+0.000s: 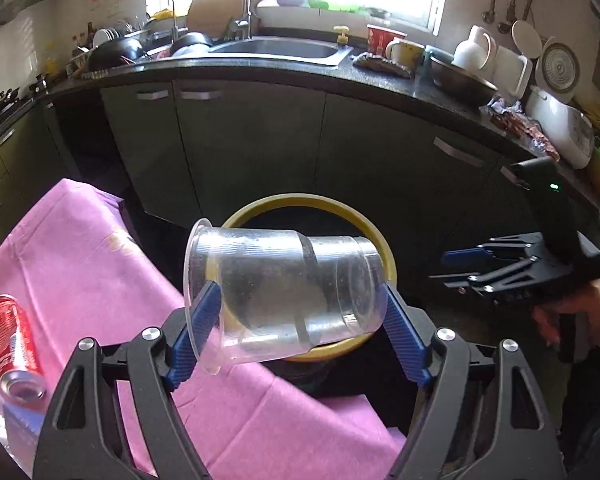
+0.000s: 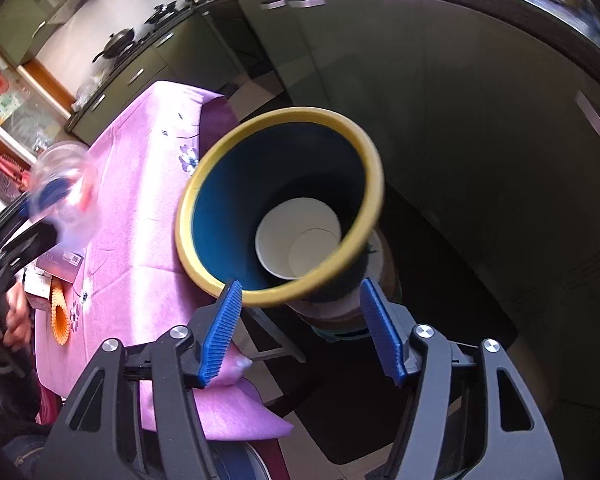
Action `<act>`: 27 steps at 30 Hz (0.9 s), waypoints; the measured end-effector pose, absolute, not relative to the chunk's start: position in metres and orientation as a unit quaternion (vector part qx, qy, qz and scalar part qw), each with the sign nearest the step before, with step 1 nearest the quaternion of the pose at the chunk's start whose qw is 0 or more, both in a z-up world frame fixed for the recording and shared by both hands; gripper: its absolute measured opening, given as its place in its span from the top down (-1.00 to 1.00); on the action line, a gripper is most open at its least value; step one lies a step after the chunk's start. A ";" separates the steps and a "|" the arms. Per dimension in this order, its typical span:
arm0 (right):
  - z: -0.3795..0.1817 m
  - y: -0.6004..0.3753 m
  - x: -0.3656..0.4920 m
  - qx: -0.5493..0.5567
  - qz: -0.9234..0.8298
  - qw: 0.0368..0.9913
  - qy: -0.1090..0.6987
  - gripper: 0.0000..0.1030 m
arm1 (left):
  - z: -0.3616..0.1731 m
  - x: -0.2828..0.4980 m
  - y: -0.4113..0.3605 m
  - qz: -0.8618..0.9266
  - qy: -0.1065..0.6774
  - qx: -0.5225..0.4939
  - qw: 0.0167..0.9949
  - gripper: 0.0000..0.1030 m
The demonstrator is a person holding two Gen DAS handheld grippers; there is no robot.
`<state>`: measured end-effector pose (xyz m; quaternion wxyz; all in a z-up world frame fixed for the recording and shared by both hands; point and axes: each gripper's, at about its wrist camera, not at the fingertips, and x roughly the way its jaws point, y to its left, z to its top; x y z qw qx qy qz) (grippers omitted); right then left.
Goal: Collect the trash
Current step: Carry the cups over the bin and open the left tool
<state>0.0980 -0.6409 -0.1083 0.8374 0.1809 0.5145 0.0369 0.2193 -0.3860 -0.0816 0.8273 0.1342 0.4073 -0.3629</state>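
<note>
My left gripper [image 1: 300, 300] is shut on a clear plastic cup [image 1: 276, 292], held sideways just above the yellow-rimmed trash bin [image 1: 260, 210]. The bin [image 2: 220, 184] is dark blue inside and holds a white paper cup [image 2: 284, 240]. My right gripper [image 2: 300, 300] is open and empty, right above the bin's near rim; it also shows in the left wrist view [image 1: 460, 268] to the right of the bin. The cup and left gripper show blurred in the right wrist view [image 2: 60, 188]. A red soda can [image 1: 14, 340] lies on the pink tablecloth [image 1: 100, 272].
A kitchen counter with a sink [image 1: 276, 48], bowls and a rice cooker [image 1: 560, 132] runs behind the bin. On the table lie a small box [image 2: 60, 264], an orange ribbed item [image 2: 58, 316] and a plastic bottle [image 1: 0, 412].
</note>
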 end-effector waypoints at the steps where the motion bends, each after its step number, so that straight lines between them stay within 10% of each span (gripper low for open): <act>1: -0.110 -0.646 0.095 0.185 0.034 0.837 0.514 -0.21 | -0.090 0.226 -0.398 -0.367 0.416 0.133 0.821 -0.48; 10: -0.117 -0.666 0.081 0.206 0.022 0.833 0.513 -0.21 | -0.139 0.271 -0.436 -0.330 0.454 0.114 0.820 -0.53; 27: -0.076 -0.577 0.091 0.143 0.096 0.857 0.485 -0.24 | -0.019 0.163 -0.224 -0.290 0.345 0.033 0.892 -0.84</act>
